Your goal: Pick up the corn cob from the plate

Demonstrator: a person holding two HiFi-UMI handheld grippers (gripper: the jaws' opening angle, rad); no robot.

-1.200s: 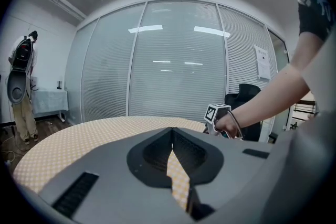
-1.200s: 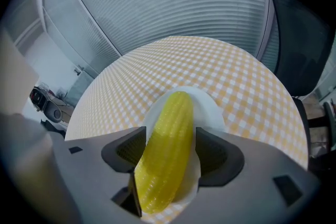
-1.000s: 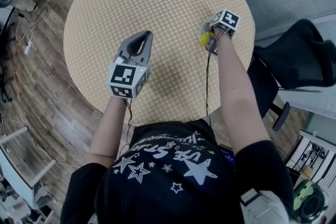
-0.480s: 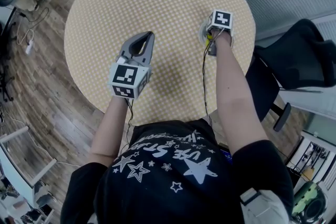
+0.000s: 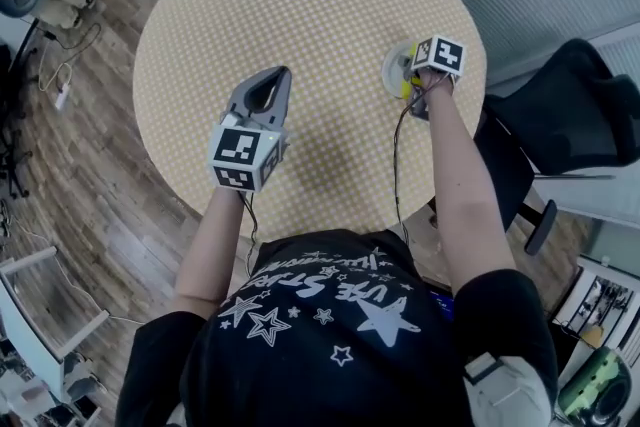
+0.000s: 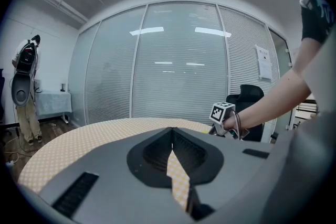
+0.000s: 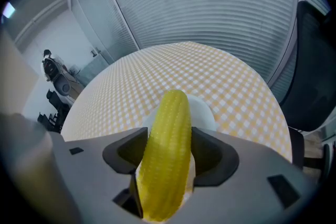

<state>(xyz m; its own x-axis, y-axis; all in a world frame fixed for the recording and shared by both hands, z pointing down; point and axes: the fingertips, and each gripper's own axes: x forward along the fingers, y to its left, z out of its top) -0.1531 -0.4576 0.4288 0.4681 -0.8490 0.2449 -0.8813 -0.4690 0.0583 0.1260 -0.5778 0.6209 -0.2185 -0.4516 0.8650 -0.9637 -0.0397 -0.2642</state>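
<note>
**Cob clamped in right gripper, over the plate, 3 o'clock side of tabletop**

Round checked tabletop point(image 5: 300, 35). In the head view a small white plate point(image 5: 393, 65) sits near its rim at about 3 o'clock. The left gripper point(image 5: 262, 95) is well apart from it, at about 7 o'clock from the centre.

The right gripper point(image 7: 169, 139) is at the plate. Its jaws are closed on the corn cob point(image 7: 170, 113), one jaw pressing each flank at about mid-length. The cob's long axis runs with the gripper's own line of sight, 6 to 12 o'clock in the right gripper view. The free tip points away, leaning slightly toward 1 o'clock, and the near end is tucked deep between the jaws. The plate shows directly behind and beneath the cob. Whether the cob has cleared the plate I cannot tell, since there is no side-on view.

The left gripper's jaws are together at the tips and hold nothing; only the tabletop shows through the slit.

Judgement: the grasp is made and the right gripper is the working one. The coming move is a straight lift off the plate.
</note>
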